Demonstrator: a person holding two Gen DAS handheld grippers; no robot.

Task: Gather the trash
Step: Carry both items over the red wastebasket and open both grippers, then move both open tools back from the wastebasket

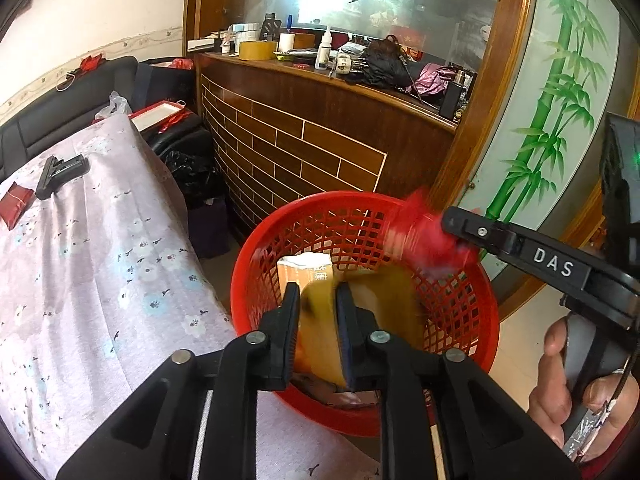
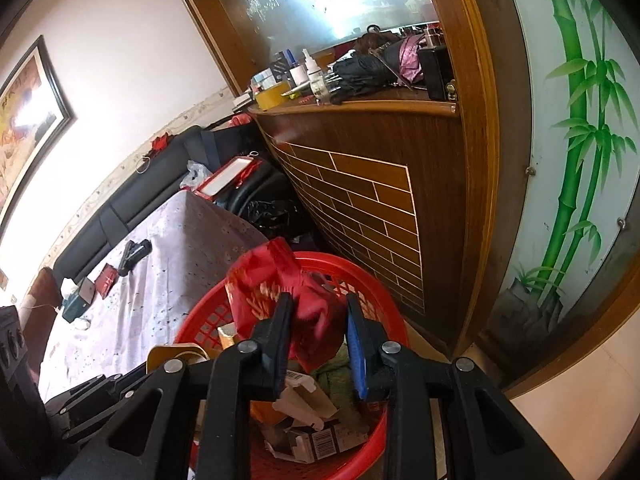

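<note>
A tabletop (image 1: 80, 240) covered with a pale floral cloth occupies the left of the room. On the cloth lie a black clip-like tool (image 1: 60, 174) and a small red packet (image 1: 14, 204), well apart from the basket. Behind the tabletop stands a black sofa (image 1: 60, 108). A wooden counter (image 1: 320, 128) with brick-pattern panelling carries a tape roll (image 1: 258, 50), bottles and dark bags. To its right is a glass panel painted with green bamboo (image 1: 560, 92).

A red mesh basket (image 1: 472, 320) sits just beside the tabletop edge. It contains a beige carton (image 1: 306, 272), torn cardboard (image 2: 300, 400) and a barcode-printed box (image 2: 324, 440).

The left gripper (image 1: 318, 320) is narrowly closed on a yellow piece of trash (image 1: 320, 332), held over the basket interior. The right gripper (image 2: 318, 340) holds a red wrapper (image 2: 280, 280) between its fingers above the basket rim; the wrapper is motion-blurred. The person's hand (image 1: 580, 392) grasps the right gripper's handle.
</note>
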